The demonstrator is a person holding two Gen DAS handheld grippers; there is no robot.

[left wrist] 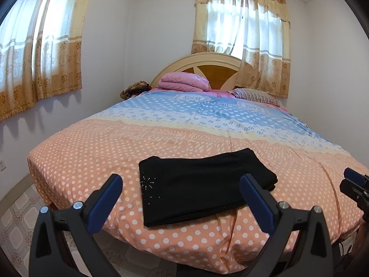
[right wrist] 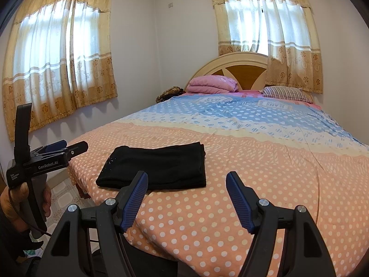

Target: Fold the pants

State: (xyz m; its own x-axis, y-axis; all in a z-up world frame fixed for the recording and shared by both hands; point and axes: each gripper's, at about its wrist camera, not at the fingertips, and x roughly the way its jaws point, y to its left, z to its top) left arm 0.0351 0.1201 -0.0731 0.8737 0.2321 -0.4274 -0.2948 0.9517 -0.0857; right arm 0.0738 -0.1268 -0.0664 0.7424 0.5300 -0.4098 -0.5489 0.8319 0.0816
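Polka-dot bed [left wrist: 92,161] bears folded black pants [left wrist: 198,184]; both grippers gape empty.

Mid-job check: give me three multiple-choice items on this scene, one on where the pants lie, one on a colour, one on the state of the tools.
1. Where do the pants lie?
A. On the floor
B. On the bed, near its foot
C. On the pillow

2. What colour are the pants?
A. Black
B. Pink
C. Blue

3. How do the left tool and right tool stand?
A. Both shut on the pants
B. One shut on the pants, one open
C. Both open, holding nothing

Answers:
1. B: they rest folded on the orange dotted part of the bedspread, close to the near edge.
2. A: the cloth is black, with small sparkles at one corner.
3. C: each view shows its fingers spread with nothing between the pads.
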